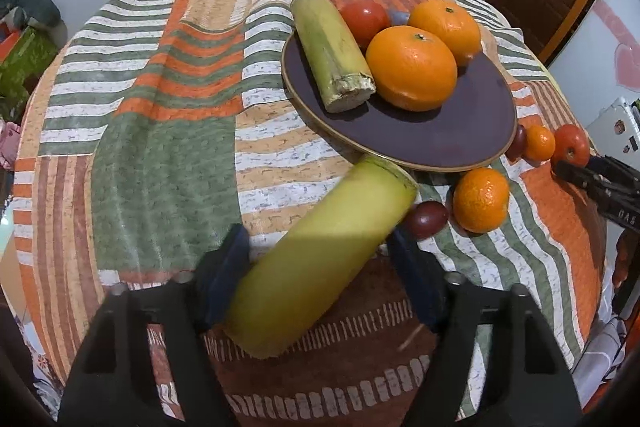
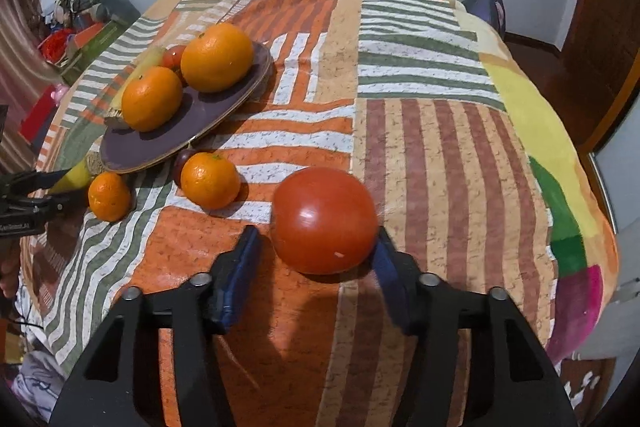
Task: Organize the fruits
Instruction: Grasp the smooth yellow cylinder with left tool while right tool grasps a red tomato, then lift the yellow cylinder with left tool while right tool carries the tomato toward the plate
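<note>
A yellow-green cane piece (image 1: 320,259) lies slantwise on the patterned cloth, and my left gripper (image 1: 316,233) is shut on it, both blue pads against its sides. My right gripper (image 2: 317,231) is open around a red tomato (image 2: 324,221): the right pad touches it, while a sliver of cloth shows at the left pad. The dark purple plate (image 1: 460,131) holds another cane piece (image 1: 332,51), a tomato (image 1: 364,19) and two oranges (image 1: 412,67). Beside the plate lie a mandarin (image 1: 480,199), a smaller one (image 1: 540,143) and a dark plum (image 1: 428,219).
The cloth-covered table (image 2: 420,147) drops away on every side. Boxes and clutter (image 2: 80,39) sit beyond its far left edge, and a wooden door (image 2: 600,47) stands at the right. A second dark fruit (image 1: 518,143) rests by the plate rim.
</note>
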Demonstrator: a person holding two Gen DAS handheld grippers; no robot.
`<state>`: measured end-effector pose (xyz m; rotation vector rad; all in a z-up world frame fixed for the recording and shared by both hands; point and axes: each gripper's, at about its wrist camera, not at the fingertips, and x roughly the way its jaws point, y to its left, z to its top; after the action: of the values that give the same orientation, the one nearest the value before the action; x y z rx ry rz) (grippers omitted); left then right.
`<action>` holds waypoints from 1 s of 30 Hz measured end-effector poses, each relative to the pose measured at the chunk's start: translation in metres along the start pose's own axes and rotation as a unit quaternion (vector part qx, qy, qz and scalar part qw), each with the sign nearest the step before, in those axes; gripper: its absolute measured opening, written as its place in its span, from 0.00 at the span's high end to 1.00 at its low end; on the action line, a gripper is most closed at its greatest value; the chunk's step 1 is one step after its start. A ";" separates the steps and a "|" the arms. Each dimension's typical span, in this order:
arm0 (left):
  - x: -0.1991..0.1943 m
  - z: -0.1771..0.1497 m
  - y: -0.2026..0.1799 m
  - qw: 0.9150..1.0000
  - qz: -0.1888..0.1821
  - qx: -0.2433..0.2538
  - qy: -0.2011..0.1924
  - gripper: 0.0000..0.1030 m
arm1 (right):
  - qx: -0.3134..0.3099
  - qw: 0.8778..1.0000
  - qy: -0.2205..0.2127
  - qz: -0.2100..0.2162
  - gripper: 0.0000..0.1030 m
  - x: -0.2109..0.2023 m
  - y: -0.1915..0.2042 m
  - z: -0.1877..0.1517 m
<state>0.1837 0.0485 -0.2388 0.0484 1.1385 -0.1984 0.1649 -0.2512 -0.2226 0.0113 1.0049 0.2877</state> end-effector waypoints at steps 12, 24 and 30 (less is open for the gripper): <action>-0.025 -0.029 -0.004 1.000 -0.022 0.003 0.013 0.62 | 0.001 1.000 -0.016 0.027 0.56 -0.009 0.003 -0.001; -0.005 -0.001 -0.001 0.999 -0.038 -0.018 0.020 0.63 | -0.014 0.999 -0.027 0.030 0.56 -0.017 0.013 0.007; -0.006 0.001 -0.001 0.999 -0.031 -0.021 0.008 0.63 | -0.024 0.999 -0.034 0.034 0.56 -0.018 0.019 0.016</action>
<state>0.1819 0.0479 -0.2334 -0.0216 1.1602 -0.2290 0.1643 -0.2358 -0.1964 0.0124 0.9306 0.3704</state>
